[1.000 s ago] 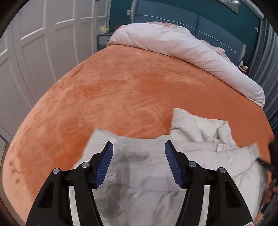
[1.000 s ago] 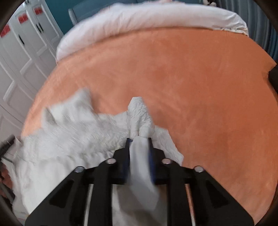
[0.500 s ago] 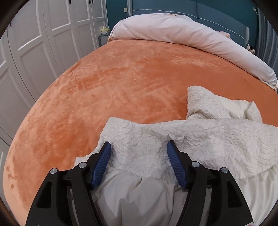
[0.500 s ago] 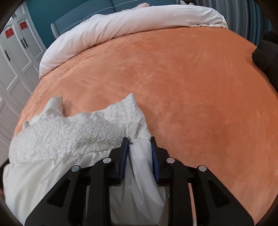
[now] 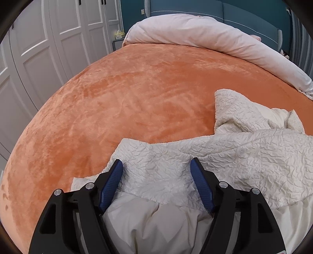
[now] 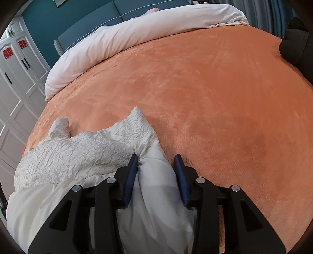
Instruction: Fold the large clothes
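At the bottom of both wrist views my two black grippers with blue pads frame the scene. My left gripper [image 5: 156,179] stands with its jaws wide apart, and the cream garment [image 5: 225,156] bunches up between them, smooth lining low in the frame and crinkled quilted fabric just above; the cloth seems to lie against the inner pads, but nothing is pinched. My right gripper [image 6: 156,172] has its jaws parted to a moderate gap: the left pad touches a smooth fold of the garment [image 6: 78,152], while the right pad stands clear of it over the orange bedspread [image 6: 215,97]. I judge this to be the moment of laying the garment down on the bed at the start of folding, with both grips let go. The next move calls for choosing a fresh edge or corner, closing on it, and spreading the crumpled fabric flat before any fold is made. The garment lies in the lower part of each frame, lower right in the left view, lower left in the right view, rumpled, with a flap sticking up. Beyond it the orange bedspread fills the middle. Farther off, a pale duvet [image 5: 205,37] is rolled along the top, before a teal headboard [image 5: 244,11], with white wardrobe doors [image 5: 49,39] at upper left.
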Available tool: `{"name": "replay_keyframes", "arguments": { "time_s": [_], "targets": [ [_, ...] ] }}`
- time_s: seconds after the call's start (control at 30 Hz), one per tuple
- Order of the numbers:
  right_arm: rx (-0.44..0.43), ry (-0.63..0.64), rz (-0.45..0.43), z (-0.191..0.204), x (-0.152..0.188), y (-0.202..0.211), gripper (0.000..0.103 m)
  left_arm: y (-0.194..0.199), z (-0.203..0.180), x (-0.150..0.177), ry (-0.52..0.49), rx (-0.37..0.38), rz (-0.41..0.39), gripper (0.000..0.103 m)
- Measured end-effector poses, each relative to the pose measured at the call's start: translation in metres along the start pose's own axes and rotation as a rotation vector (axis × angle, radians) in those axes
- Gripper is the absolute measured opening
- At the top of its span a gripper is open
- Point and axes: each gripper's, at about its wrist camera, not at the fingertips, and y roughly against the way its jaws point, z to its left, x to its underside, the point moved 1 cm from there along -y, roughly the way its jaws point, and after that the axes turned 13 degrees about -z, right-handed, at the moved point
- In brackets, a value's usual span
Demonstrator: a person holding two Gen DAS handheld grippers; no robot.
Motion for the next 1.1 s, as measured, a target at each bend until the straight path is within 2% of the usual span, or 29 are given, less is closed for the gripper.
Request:
{"name": "replay_keyframes", "arguments": {
  "time_s": [0.23,0.3,0.33,0.4,0.47,0.6,0.7,0.9,1.1],
  "targets": [
    [0.025,-0.016,-0.008,-0.001,-0.005,0.006,0.044,0.000,-0.004,-0.001,-0.021,-0.018,0.005,0.069],
    [0.083,-0.015,-0.048,0.008,-0.016,0.029,0.046,0.010,-0.006,-0.006,-0.051,-0.046,0.012,0.069],
    [0.084,-0.010,-0.087,0.016,-0.020,0.044,0.047,0.019,-0.007,-0.009,-0.065,-0.064,0.010,0.069],
    [0.032,0.054,-0.153,0.045,-0.026,0.078,0.047,0.047,-0.008,-0.014,-0.059,-0.053,-0.014,0.069],
    [-0.040,0.128,-0.160,0.081,-0.020,0.094,0.047,0.074,-0.014,-0.019,-0.031,-0.029,-0.023,0.071],
    [-0.158,0.233,-0.091,0.145,0.007,0.088,0.046,0.097,-0.035,-0.024,0.017,0.039,-0.007,0.076],
    [-0.182,0.290,-0.049,0.175,0.032,0.076,0.047,0.096,-0.057,-0.019,0.005,0.050,0.005,0.076],
    [-0.158,0.340,-0.045,0.182,0.061,0.058,0.053,0.078,-0.073,0.001,0.016,0.030,0.026,0.081],
    [-0.145,0.363,-0.059,0.184,0.074,0.050,0.055,0.069,-0.077,0.010,0.011,-0.001,-0.009,0.084]
  ]
}}
